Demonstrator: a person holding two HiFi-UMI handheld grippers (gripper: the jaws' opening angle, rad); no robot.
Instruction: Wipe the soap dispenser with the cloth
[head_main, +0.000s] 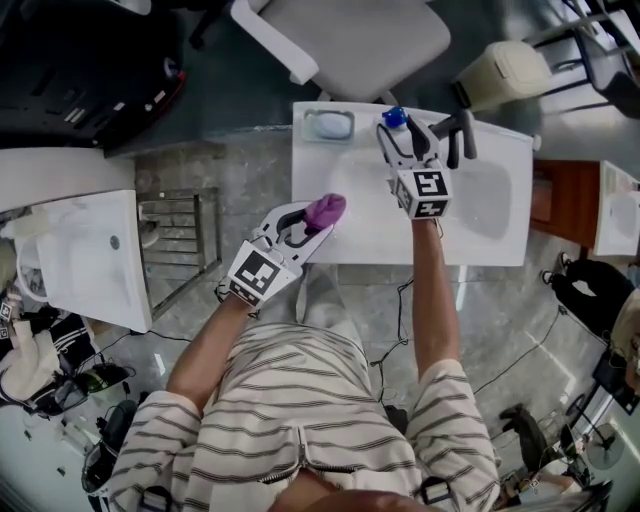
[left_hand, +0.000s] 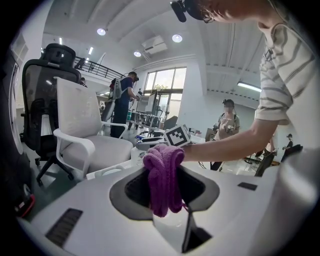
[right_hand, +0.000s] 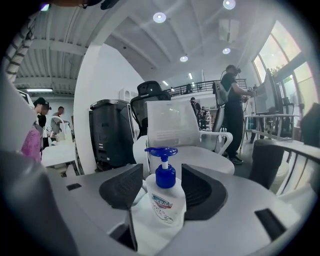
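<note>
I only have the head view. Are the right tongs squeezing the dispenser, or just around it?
Observer: Just around it: the right gripper view shows the dispenser standing between the right tongs, pads not pressing it.
Operator: Is the cloth secure?
Observer: The left gripper view shows the left tongs shut on the cloth, bunched between the pads.
Operator: Which way does the label face?
Observer: The label faces the right tongs.

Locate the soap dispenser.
Head view: the dispenser stands at the white counter's far edge, between the right claw's jaws, right of a small dish.
</note>
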